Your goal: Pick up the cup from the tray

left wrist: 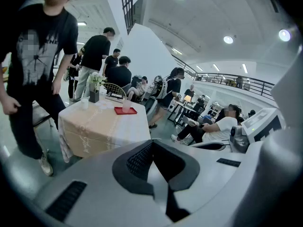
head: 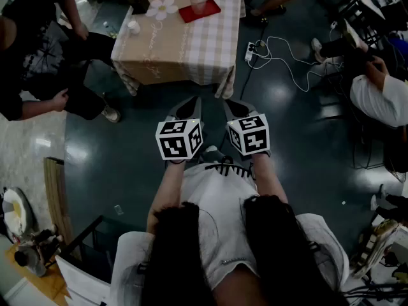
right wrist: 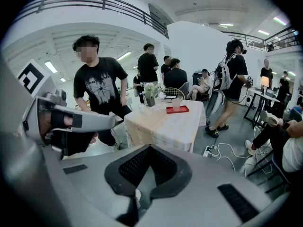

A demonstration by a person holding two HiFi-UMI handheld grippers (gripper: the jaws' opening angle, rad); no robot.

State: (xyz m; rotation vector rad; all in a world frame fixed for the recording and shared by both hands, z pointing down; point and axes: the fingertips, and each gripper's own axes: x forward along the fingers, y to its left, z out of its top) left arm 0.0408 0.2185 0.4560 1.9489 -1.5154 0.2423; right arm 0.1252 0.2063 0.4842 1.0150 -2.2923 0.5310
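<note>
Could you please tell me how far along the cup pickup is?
Done: nothing; the cup stands on the red tray on the table. In hand: left gripper and right gripper shut, empty, well short of it. Remaining: approach, open, grasp, lift.

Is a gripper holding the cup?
No, the cup stands on the tray on the table, far from the left gripper and right gripper, both shut and empty.

Open floor (head: pixel 153 101) leads to the desk (head: pixel 185 50) bearing the tray (head: pixel 211 9), a person (head: pixel 38 56) crowding its left side, a power strip (head: pixel 250 51) and cables (head: pixel 287 62) lying to its right.
</note>
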